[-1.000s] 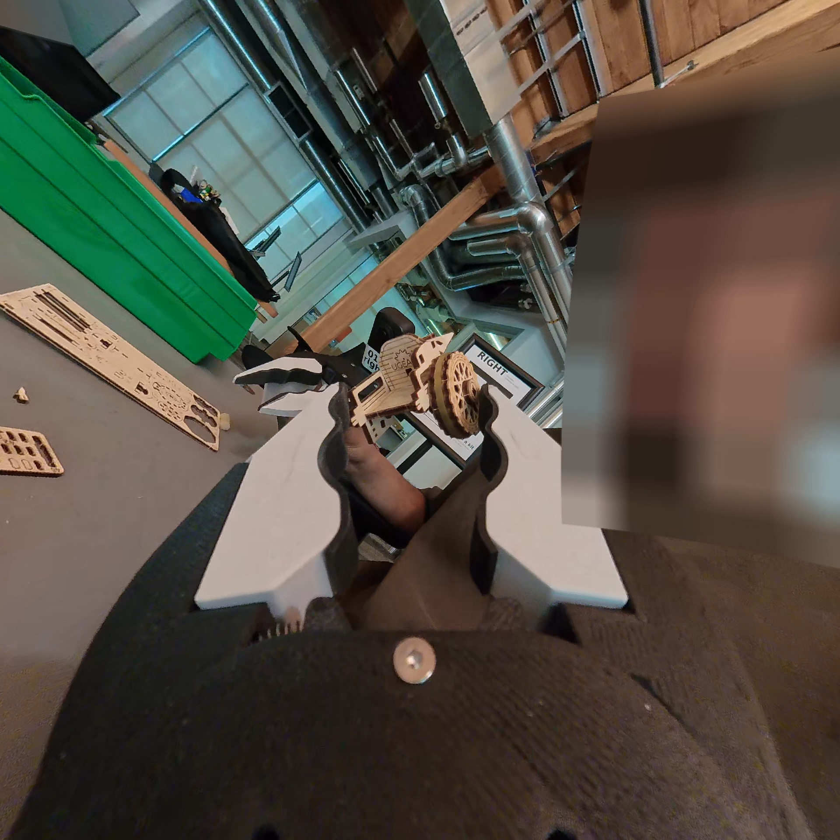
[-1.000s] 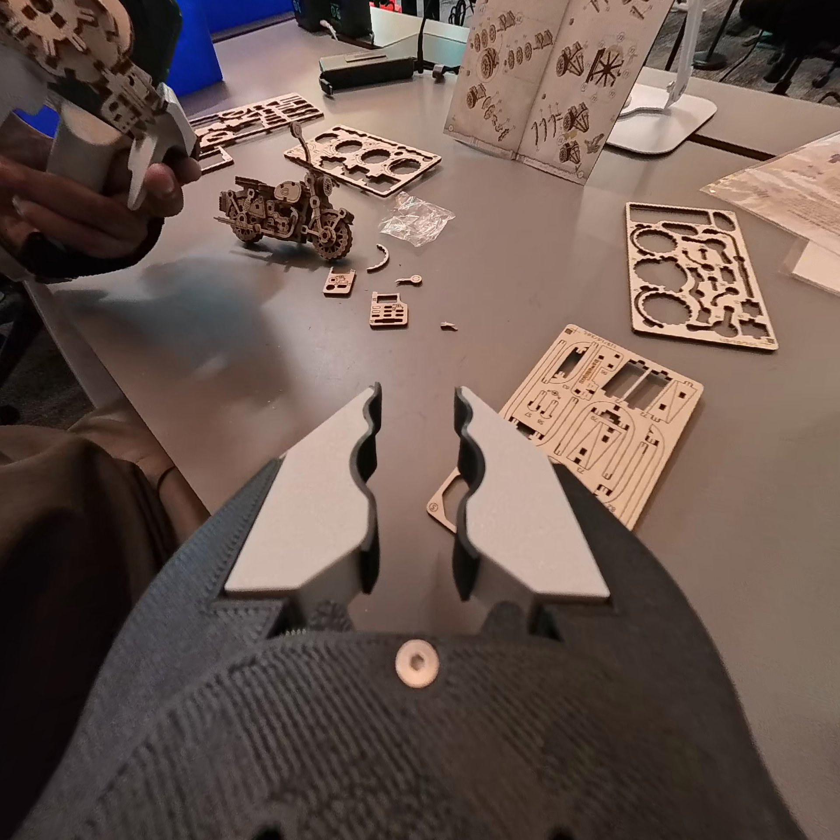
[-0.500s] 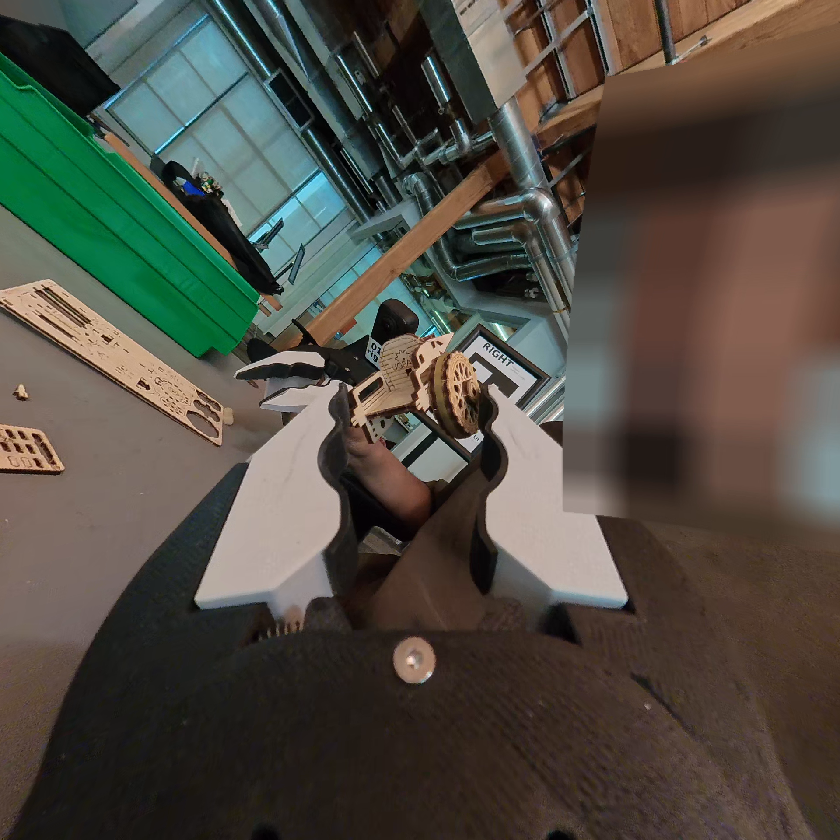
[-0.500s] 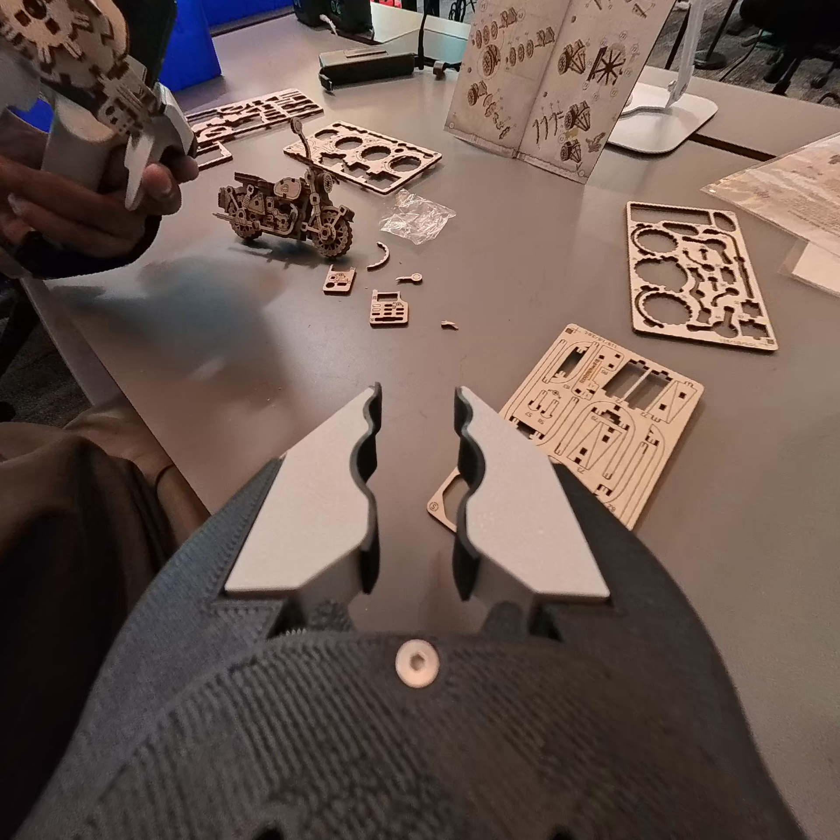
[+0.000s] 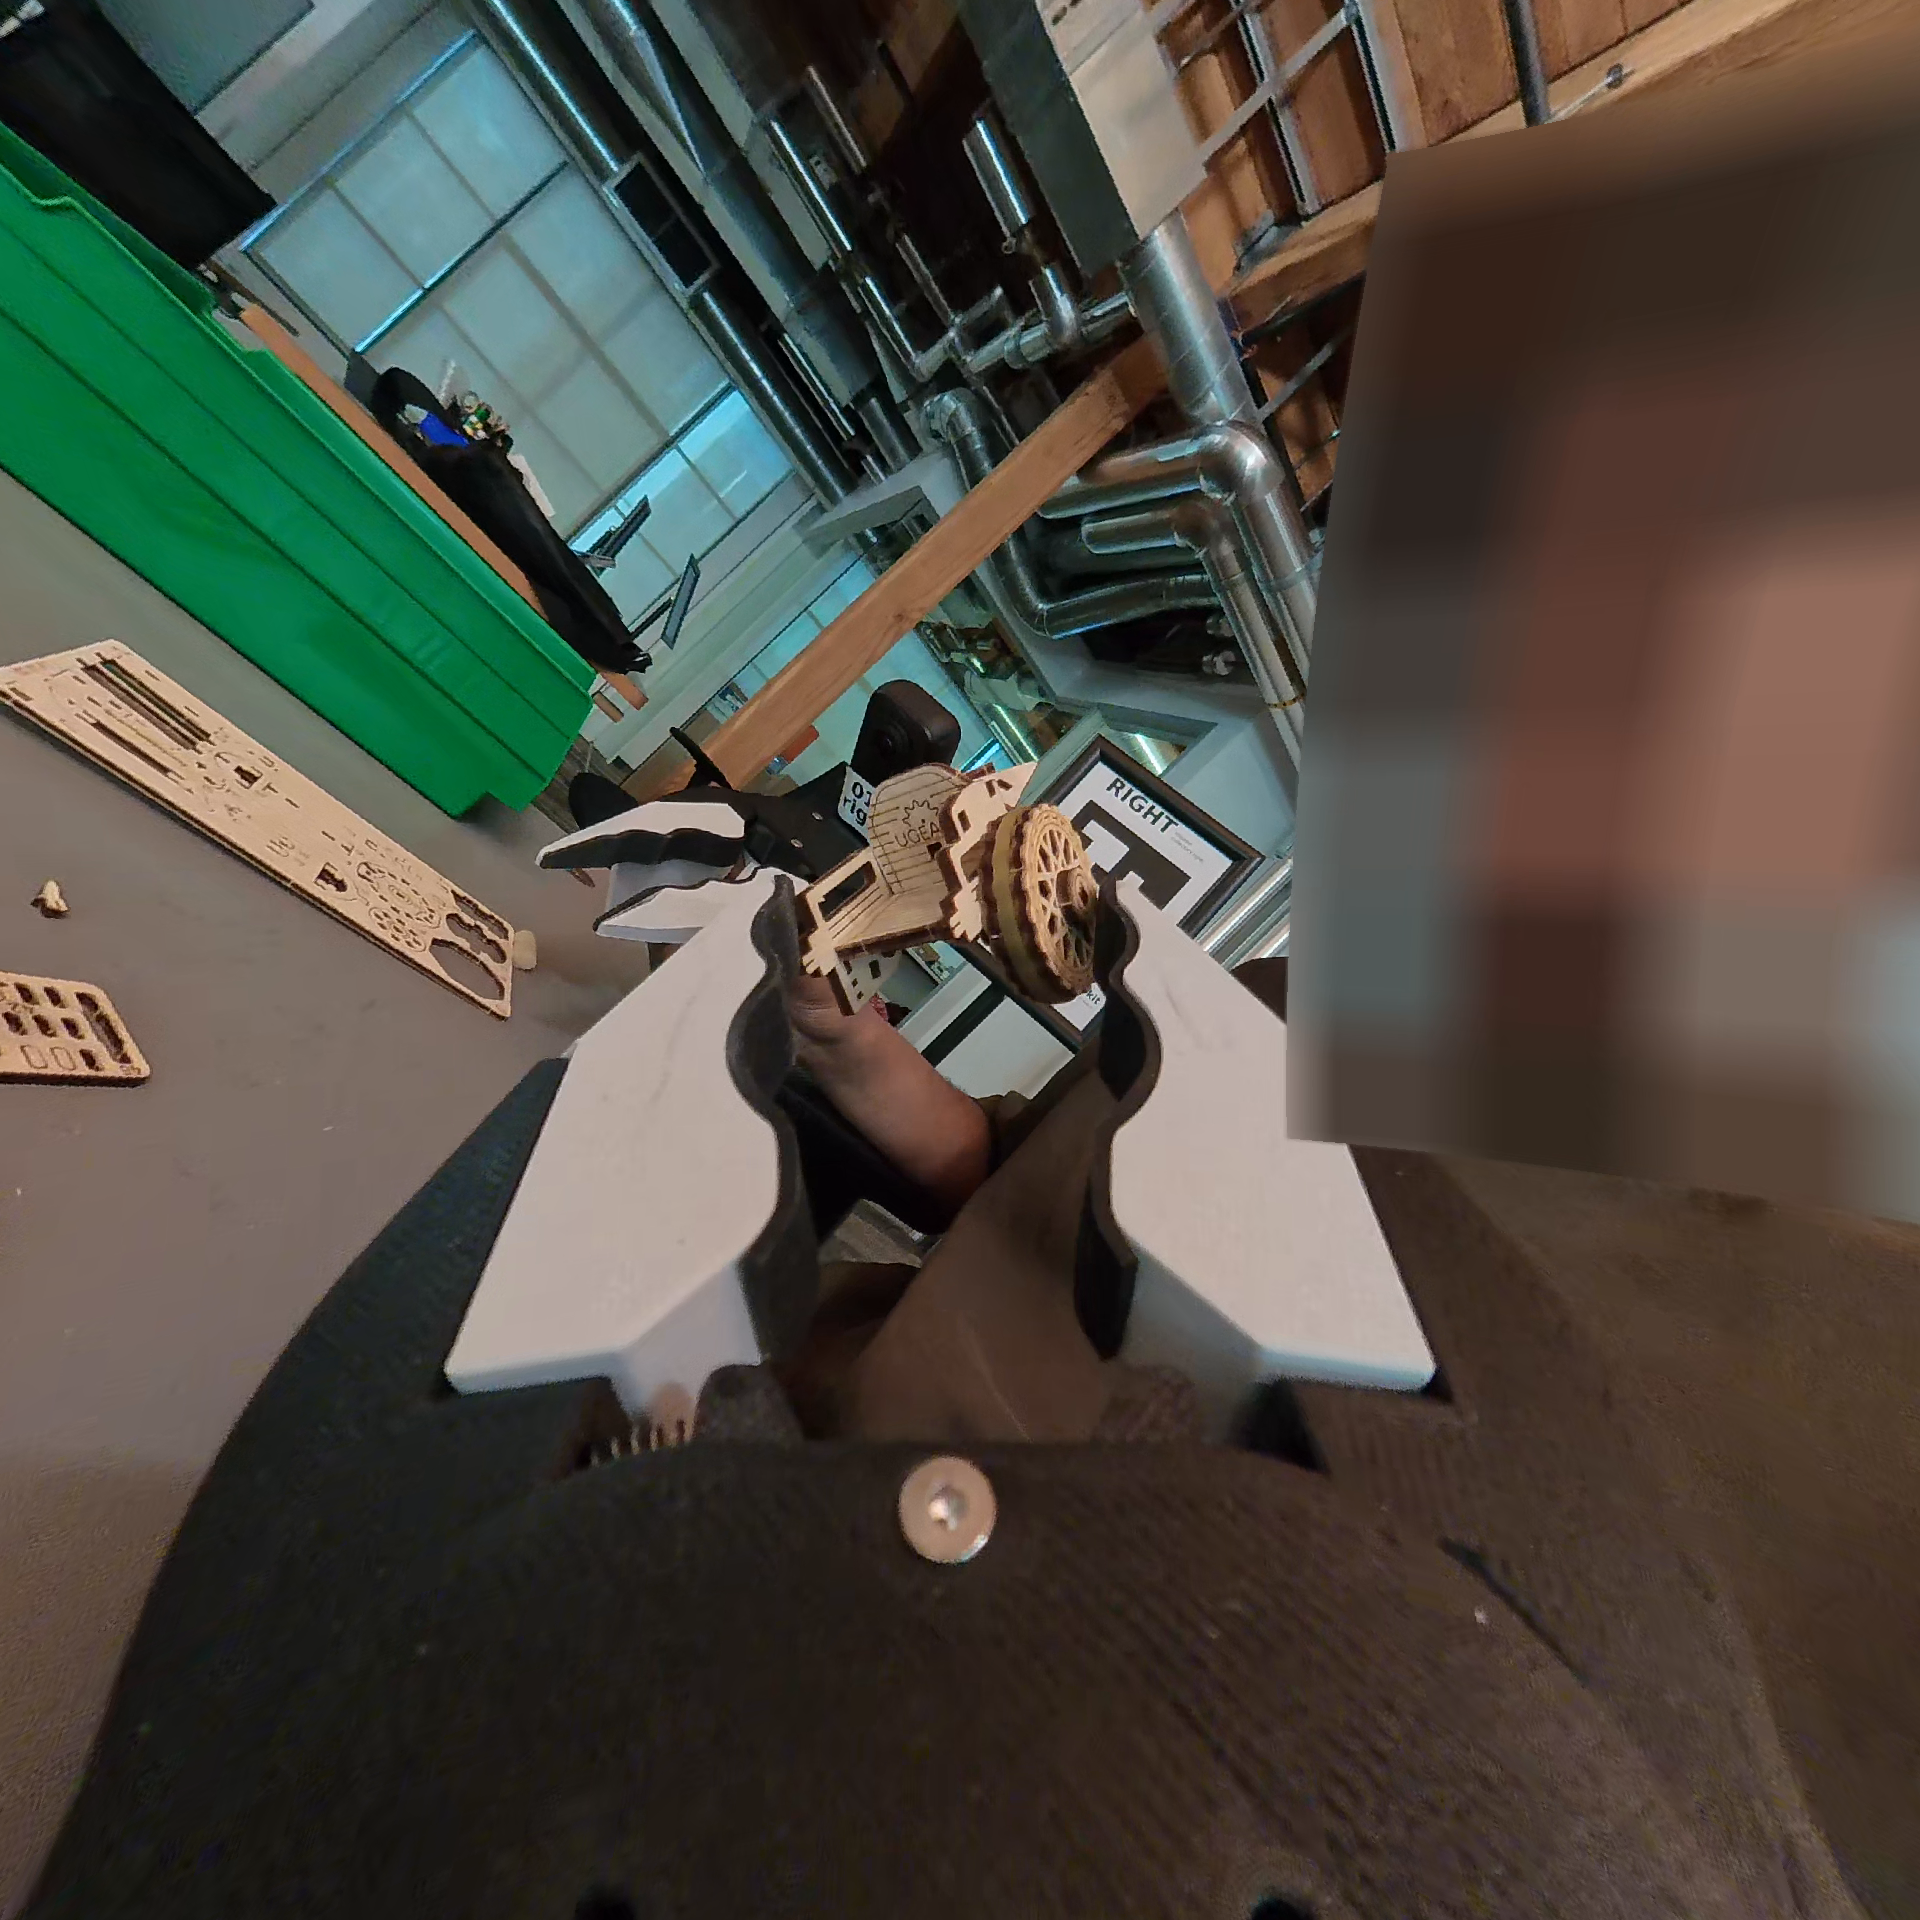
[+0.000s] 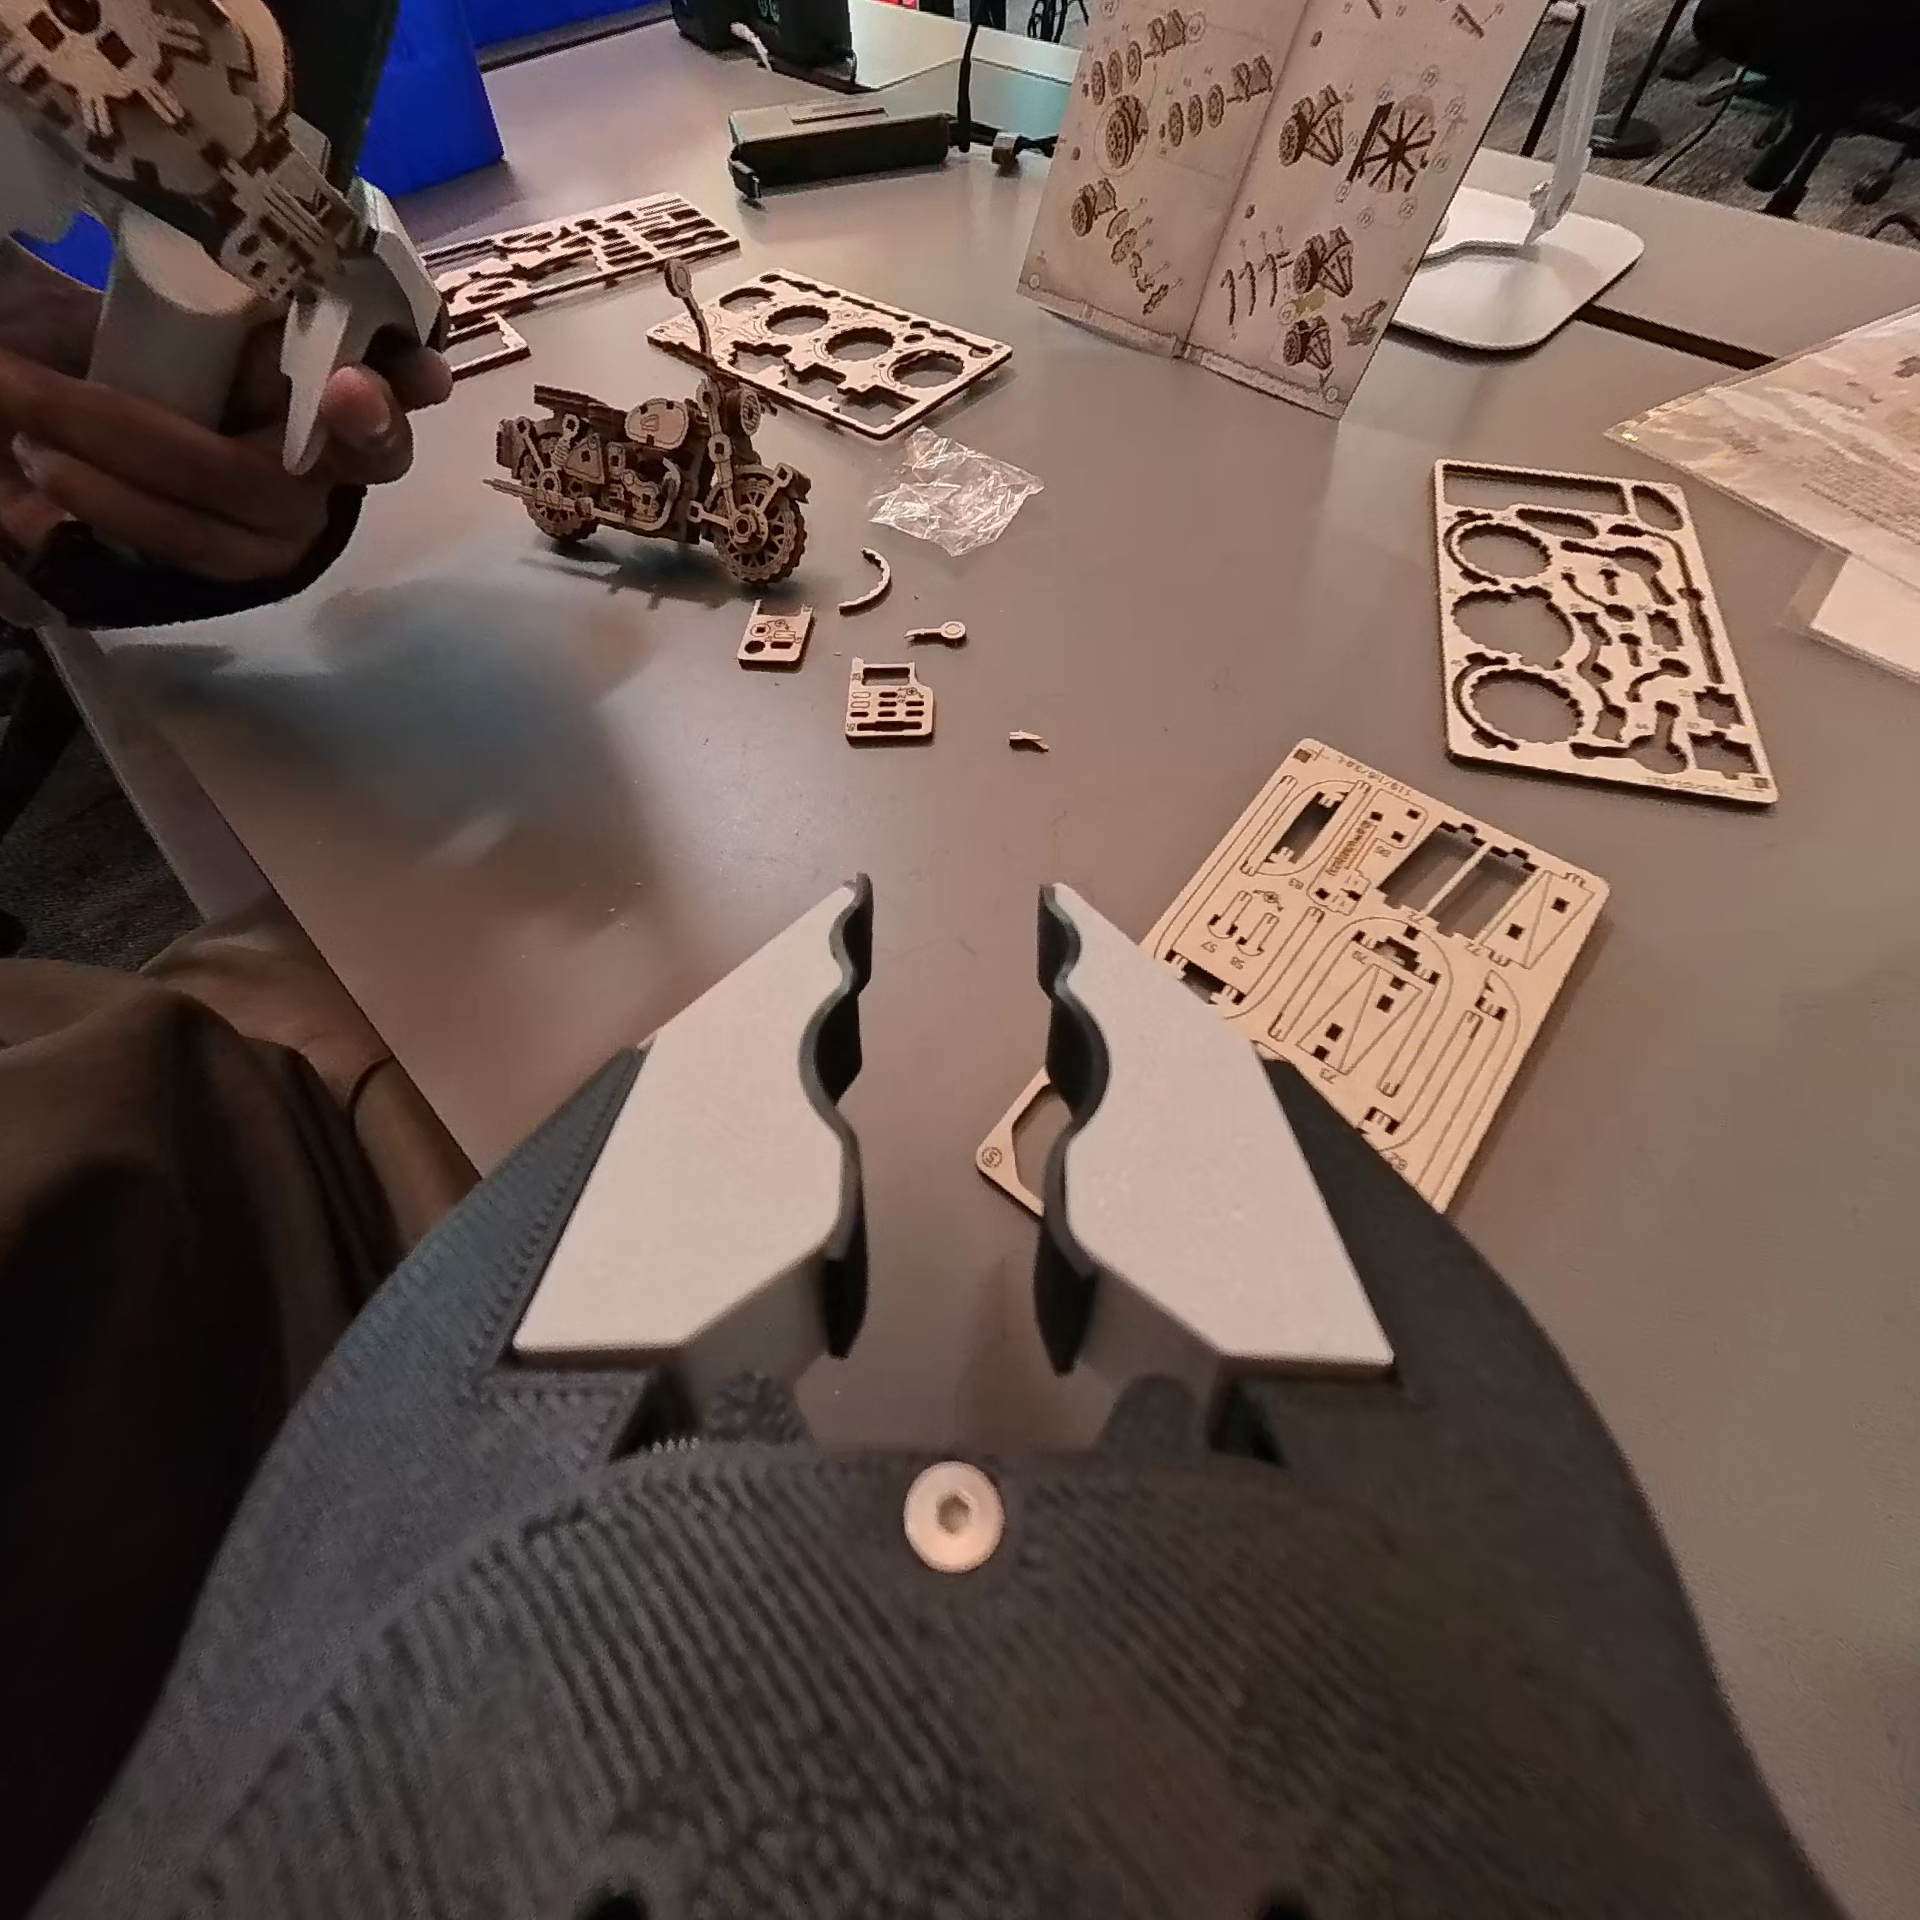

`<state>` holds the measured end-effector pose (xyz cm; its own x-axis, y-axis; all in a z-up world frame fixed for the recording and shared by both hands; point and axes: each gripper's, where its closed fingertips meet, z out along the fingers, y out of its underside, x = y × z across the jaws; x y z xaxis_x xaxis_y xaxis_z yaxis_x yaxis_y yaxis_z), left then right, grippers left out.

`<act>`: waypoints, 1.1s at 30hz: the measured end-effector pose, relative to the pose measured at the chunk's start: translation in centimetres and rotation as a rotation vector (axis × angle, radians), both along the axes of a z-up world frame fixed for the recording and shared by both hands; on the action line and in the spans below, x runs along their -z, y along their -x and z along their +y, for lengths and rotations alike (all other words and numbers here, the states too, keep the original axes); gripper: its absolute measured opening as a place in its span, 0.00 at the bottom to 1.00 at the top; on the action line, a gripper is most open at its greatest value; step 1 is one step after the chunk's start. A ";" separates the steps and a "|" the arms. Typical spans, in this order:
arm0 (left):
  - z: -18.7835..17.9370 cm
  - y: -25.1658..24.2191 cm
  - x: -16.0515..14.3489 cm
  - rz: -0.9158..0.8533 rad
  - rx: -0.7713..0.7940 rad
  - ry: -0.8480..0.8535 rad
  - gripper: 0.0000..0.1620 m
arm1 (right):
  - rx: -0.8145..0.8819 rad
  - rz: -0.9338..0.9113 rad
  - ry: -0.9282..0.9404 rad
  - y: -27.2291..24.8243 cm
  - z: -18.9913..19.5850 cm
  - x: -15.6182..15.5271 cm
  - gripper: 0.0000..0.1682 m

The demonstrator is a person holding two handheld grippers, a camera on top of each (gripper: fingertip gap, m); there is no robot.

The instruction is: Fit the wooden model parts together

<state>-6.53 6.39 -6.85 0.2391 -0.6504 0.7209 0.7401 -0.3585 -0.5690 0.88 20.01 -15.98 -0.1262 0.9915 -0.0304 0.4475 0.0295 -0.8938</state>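
My left gripper (image 5: 940, 914) is shut on a small wooden sidecar assembly with a wheel (image 5: 951, 883), held up in the air off the table; it also shows at the top left of the right wrist view (image 6: 156, 135). My right gripper (image 6: 954, 904) is open and empty, low over the grey table (image 6: 1143, 623). A built wooden motorcycle (image 6: 655, 483) stands on the table, far ahead and left of the right gripper. Small loose wooden parts (image 6: 888, 701) lie just right of the motorcycle. A cut wooden sheet (image 6: 1361, 966) lies right of the right gripper.
More punched wooden sheets (image 6: 1590, 634) (image 6: 831, 348) (image 5: 249, 821) lie on the table. An instruction booklet (image 6: 1236, 177) stands at the back, beside a monitor base (image 6: 1507, 260). A crumpled clear wrapper (image 6: 951, 488) lies near the motorcycle. A green bin (image 5: 239, 499) stands at the left. The built wooden motorcycle (image 6: 655, 483) is about 15 cm from my left fingertips and 20 cm from my right.
The left gripper with the sidecar assembly has shifted slightly. The right gripper has not moved.
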 end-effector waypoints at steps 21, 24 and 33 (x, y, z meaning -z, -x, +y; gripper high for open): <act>0.2 -1.1 0.8 0.100 0.001 0.013 0.34 | -0.001 -0.004 -0.006 0.0 -0.1 0.1 0.18; 0.2 -1.5 1.0 0.123 0.010 0.017 0.34 | -0.001 -0.007 -0.006 0.0 0.0 0.1 0.18; 0.3 -1.8 1.5 0.159 0.017 0.029 0.34 | 0.001 -0.014 -0.001 0.1 0.0 0.3 0.18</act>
<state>-4.70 6.64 -8.37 0.3409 -0.6351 0.6931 0.6348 -0.3882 -0.6680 0.74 20.02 -16.26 -0.1251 0.9917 -0.0312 0.4602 0.0302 -0.8873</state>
